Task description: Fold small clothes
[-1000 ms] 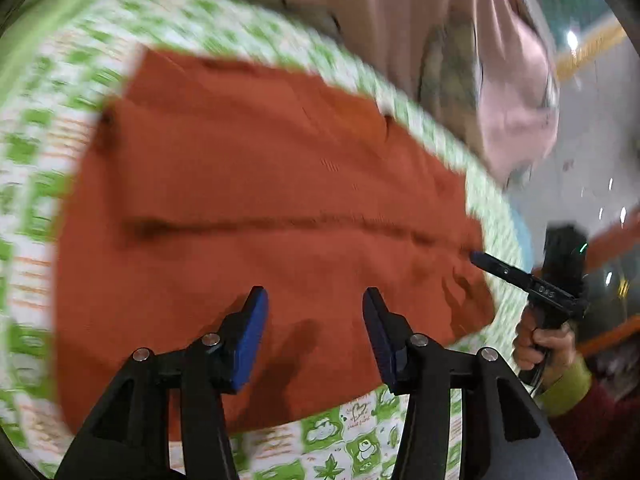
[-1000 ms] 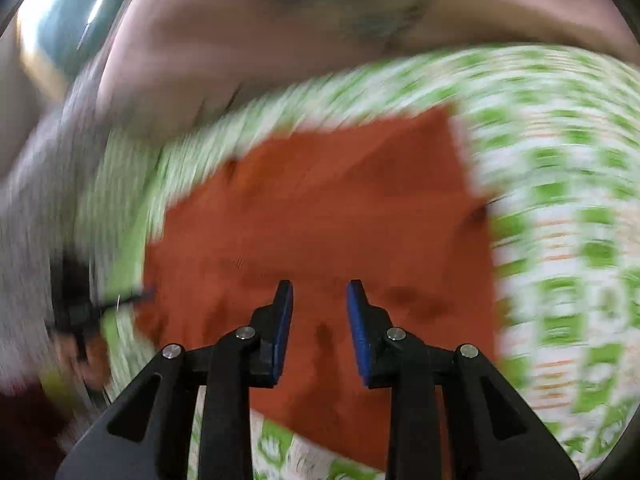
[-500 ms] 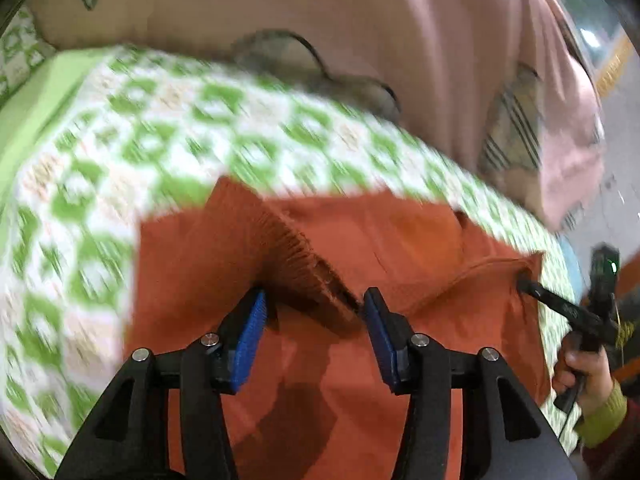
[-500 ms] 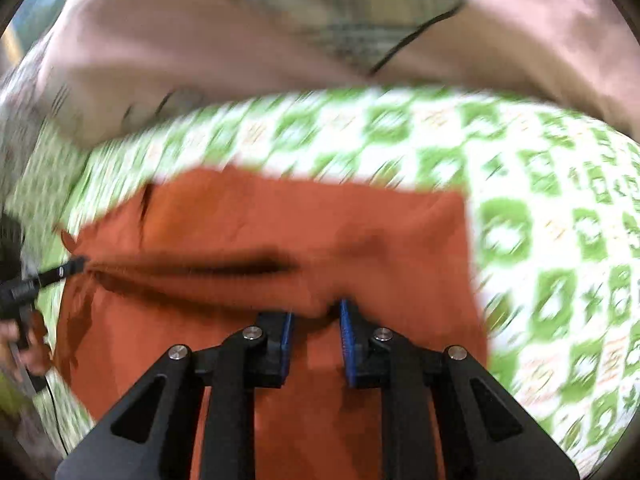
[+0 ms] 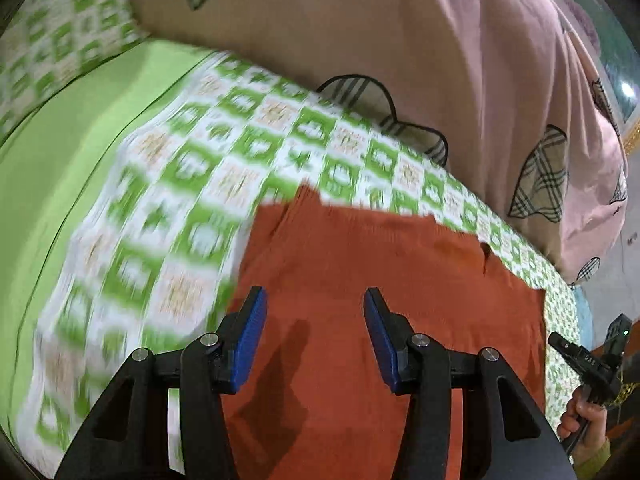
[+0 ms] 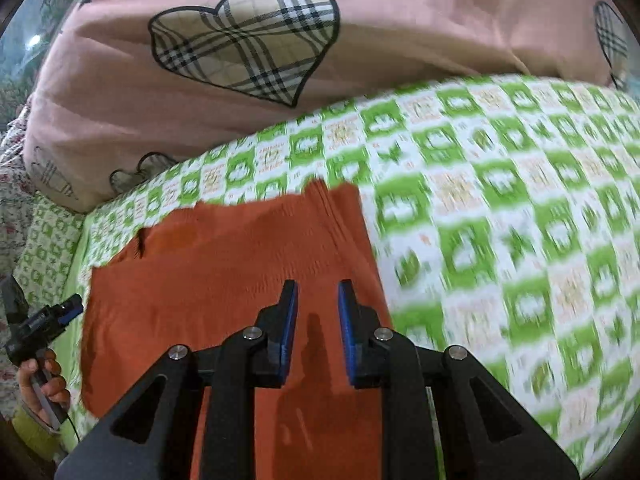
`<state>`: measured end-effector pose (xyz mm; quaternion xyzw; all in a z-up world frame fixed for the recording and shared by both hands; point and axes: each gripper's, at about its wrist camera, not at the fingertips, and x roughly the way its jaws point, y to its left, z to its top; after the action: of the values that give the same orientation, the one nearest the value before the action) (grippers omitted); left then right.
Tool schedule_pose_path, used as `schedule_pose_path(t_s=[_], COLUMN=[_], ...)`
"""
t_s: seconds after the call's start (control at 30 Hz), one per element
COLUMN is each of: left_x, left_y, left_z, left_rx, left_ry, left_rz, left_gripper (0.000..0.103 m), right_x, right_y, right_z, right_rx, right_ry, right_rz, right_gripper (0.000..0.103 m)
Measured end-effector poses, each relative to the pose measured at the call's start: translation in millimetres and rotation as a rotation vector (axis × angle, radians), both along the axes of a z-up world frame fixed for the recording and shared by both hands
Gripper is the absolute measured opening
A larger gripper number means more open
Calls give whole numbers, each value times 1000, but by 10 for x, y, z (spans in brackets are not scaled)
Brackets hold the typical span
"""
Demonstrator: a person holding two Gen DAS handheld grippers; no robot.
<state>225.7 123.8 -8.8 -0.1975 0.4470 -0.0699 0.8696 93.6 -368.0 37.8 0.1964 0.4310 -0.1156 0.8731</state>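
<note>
An orange knit garment [image 5: 400, 272] [image 6: 224, 272] lies flat on the green-and-white checked sheet [image 5: 192, 184] [image 6: 500, 220]. My left gripper [image 5: 314, 294] hovers over the garment's left part, open, with nothing between its blue pads. My right gripper [image 6: 317, 285] hangs over the garment's right part near its right edge. Its jaws stand narrowly apart, open, with only cloth lying below the gap. The other gripper shows at each view's side: the right gripper [image 5: 560, 344] and the left gripper [image 6: 74, 304], each off the garment's side edge and held by a hand.
A bulky pink duvet [image 5: 400, 40] [image 6: 360, 100] with plaid heart patches lies along the far side of the sheet, just behind the garment. A plain light-green band [image 5: 60, 160] runs along the sheet's left side. Bare sheet stretches to the right of the garment in the right wrist view.
The garment's near part was lifted between the fingers and carried toward the duvet. It now lies flat and shorter. Both grippers have let go and drawn back above it.
</note>
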Motion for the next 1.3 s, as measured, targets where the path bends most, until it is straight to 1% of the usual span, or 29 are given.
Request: schedule_pose_path(t_s=[0.07,0.13,0.27,0.3,0.37,0.43,0.57,0.67,0.73,0.83,1.0,1.07,1.2,1.3], left_x=[-291,-539,-1028,-1171,-1377,-1556,-1792,-1857,-1868,-1845,-1720,-1653,-1481,-1352], left_y=[-5,-38,-93,-110,-126,-142,-203,-210,-195,-142,47,102,177,224], left_z=[-25,-82,-200,-222,-248,-289,-399,-425,-427,-461,-628,-676,-686,-705], left_rx=[-19,-26,-40,-44,-48,-71,-105,-119,-130,-149,-225,-248,-242,-242], left_ry=[18,40,94,107,121,136,174,179,173,165,188,179,149,126], left_rz=[17,29,41,46,55,70,70,81,98,131,207,230,249,247], left_gripper=[52,52,52,52,54,59,59,62,66,70,70,70,70,66], right_x=[-184,-314,-610,-684,-828,-937,-1078,-1161,-1198,-1186,-1110,-1076,-976,-862], right_y=[63,157,170,155,136,134,201,318,404,560,818,903,1035,1112], right_z=[-5,-97,-375,-402,-391,-354,-217,-110,-67,-45,-60,-54,-67,-76], right_rx=[24,49,80,87,99,104,75,83,93,109,137,145,150,141], right_ry=[7,28,108,107,107,111,96,74,65,63,69,71,84,106], right_rz=[16,37,14,7,-6,-12,5,23,40,76,127,141,157,158], right_gripper=[23,23,23,23,23,23,23,23,23,24,27,28,28,28])
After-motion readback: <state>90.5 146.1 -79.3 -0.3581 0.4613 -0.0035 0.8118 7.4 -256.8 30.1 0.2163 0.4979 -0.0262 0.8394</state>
